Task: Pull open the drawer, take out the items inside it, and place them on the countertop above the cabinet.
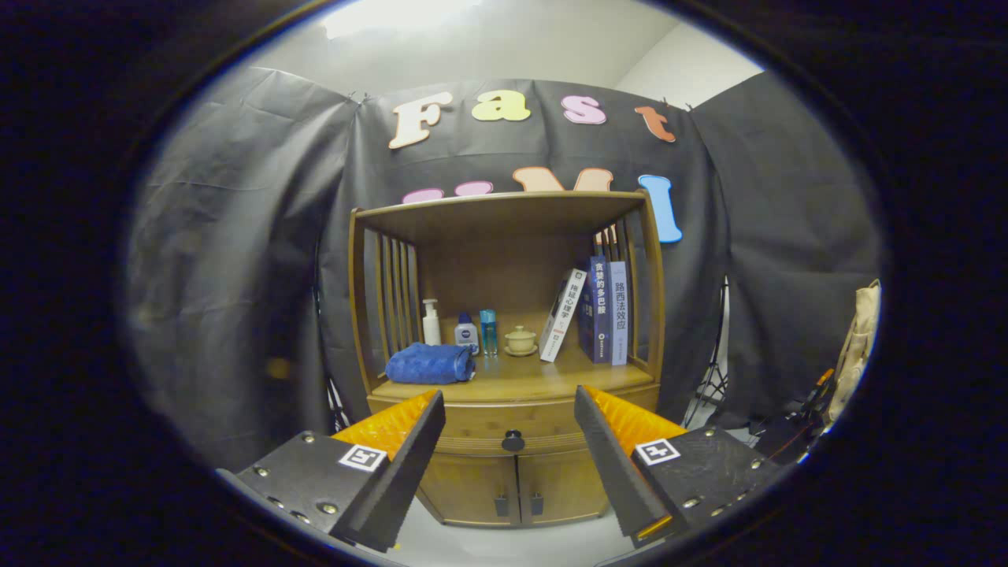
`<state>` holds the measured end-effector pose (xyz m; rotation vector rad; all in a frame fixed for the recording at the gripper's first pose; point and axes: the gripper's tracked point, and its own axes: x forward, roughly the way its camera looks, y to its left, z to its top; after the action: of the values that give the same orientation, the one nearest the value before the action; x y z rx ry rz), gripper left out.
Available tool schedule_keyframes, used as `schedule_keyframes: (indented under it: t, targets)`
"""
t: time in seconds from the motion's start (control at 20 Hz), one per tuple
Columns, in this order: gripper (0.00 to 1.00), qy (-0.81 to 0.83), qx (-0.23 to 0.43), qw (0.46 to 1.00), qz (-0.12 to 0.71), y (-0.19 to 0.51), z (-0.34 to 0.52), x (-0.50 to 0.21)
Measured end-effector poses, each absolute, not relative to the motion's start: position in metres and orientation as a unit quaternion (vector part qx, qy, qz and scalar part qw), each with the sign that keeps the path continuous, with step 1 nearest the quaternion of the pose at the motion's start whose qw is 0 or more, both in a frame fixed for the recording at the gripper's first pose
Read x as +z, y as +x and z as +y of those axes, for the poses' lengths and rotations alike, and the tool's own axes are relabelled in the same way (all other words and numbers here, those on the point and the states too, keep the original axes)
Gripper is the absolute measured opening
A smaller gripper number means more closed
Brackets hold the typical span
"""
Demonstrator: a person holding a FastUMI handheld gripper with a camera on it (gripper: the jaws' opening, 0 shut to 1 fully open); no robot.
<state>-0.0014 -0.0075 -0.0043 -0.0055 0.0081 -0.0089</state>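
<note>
A wooden cabinet (504, 441) stands against the black cloth wall, and everything here is placed by it. On its countertop (543, 378), under the slatted upper shelf frame, a folded blue towel (430, 364) lies at the left front. Behind the towel stands a white pump bottle (431, 323), then a small white bottle with a blue label (467, 334), then a slim blue bottle (489, 331). Near the middle of the countertop sits a small lidded cup on a saucer (520, 340). To its right a white book (562, 315) leans against two upright books (606, 309) at the cabinet's right side. Below the countertop the drawer (504, 421) is closed, its dark round knob (513, 441) at the middle of its front; what lies inside cannot be seen. Under the drawer are two cabinet doors (516, 488) with small dark handles where they meet. The gripper (509, 409) is held well short of the cabinet, its fingers spread wide apart with nothing between them, and the knob shows in the gap between the tips.
</note>
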Motion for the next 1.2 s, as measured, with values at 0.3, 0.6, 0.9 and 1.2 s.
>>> schedule_keyframes:
  t: [0.3, 0.6, 0.9, 1.2]
  targets:
    - [0.99, -0.002, -0.004, 1.000, 0.013, 0.001, -0.007, -0.014]
    - [0.99, -0.015, -0.006, 1.000, 0.004, 0.014, -0.006, -0.016]
    - [0.99, -0.025, 0.001, 1.000, 0.008, 0.058, -0.002, -0.057]
    - [0.99, 0.010, 0.003, 0.998, 0.055, 0.120, -0.012, -0.135]
